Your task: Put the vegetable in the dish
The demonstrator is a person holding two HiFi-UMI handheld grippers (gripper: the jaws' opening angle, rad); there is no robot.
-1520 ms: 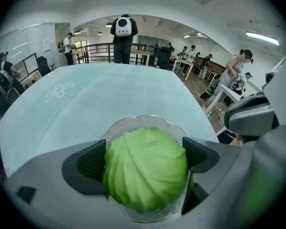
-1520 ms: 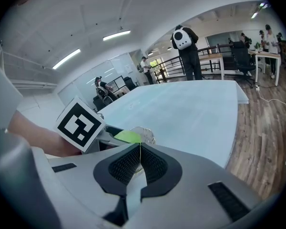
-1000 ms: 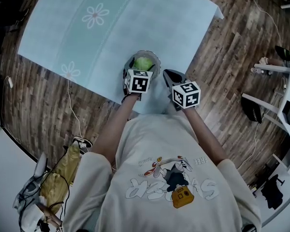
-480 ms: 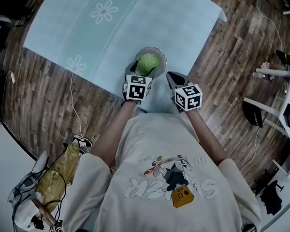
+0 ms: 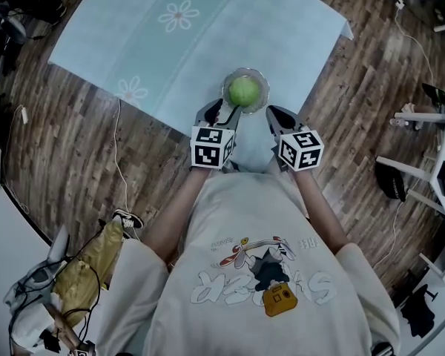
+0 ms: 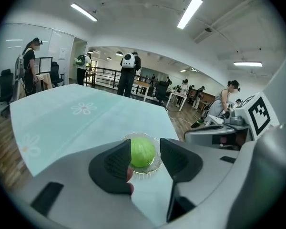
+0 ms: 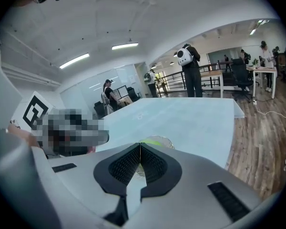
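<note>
Glass, one dish (image 5: 263, 84), one green vegetable (image 5: 243, 90)

Left claw (image 5: 222, 112), jaws closing on air, faces the dish (image 5: 262, 86) and green vegetable (image 5: 243, 91) just ahead, right claw (image 5: 274, 114) crowding beside, open cloth (image 5: 208, 43) beyond.

the left forearm (image 5: 179, 199) and the right forearm (image 5: 317, 199) were held bare and stretched forward from the body, side by side. the left gripper (image 5: 221, 113) was held with its jaws apart and closing, the pads pressed on nothing. the right gripper (image 5: 276, 116) was held level with it and near it, its jaws brought fully together with nothing clamped between them.
</note>
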